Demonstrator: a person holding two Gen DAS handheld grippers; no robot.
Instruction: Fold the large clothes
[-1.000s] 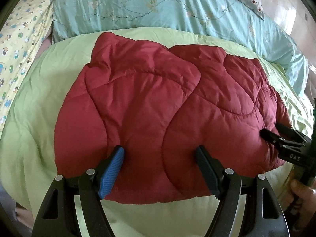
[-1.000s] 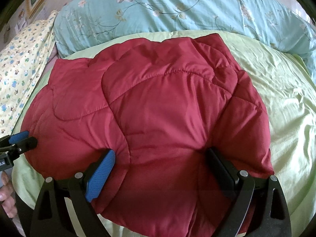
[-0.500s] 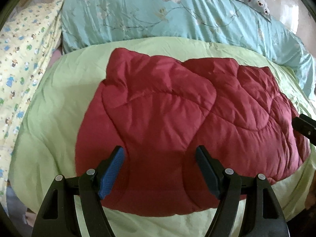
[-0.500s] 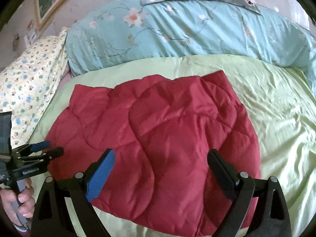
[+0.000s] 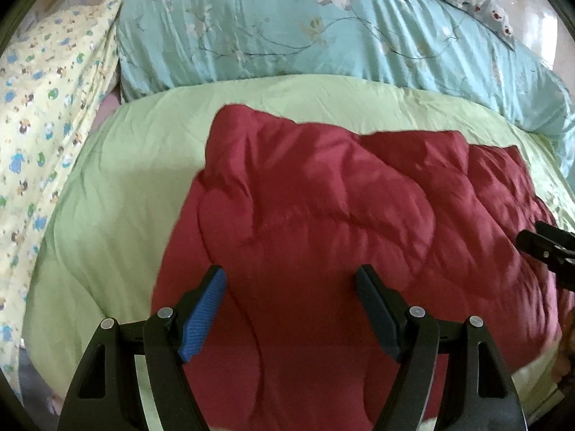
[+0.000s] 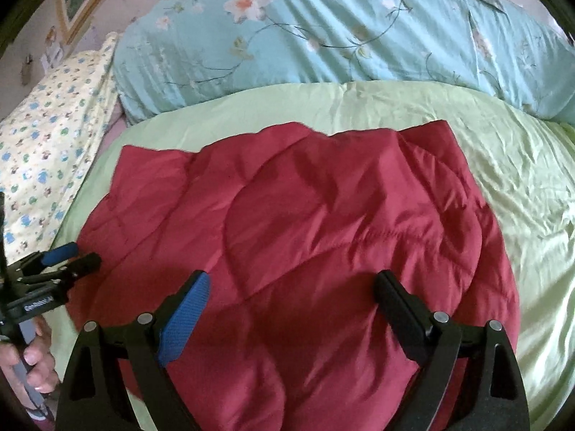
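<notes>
Both tongs [image 5: 289, 280] [image 6: 293, 285] lifted off red garment [image 6: 305, 244]

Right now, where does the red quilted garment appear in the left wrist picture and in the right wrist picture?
Left wrist view: the red quilted garment fills the centre and lower right, behind the open left gripper.
Right wrist view: it fills the centre and lower middle, behind the open right gripper.
Shared landmark: the teal floral duvet lies across the top of both pictures, beyond the green cover.
</notes>
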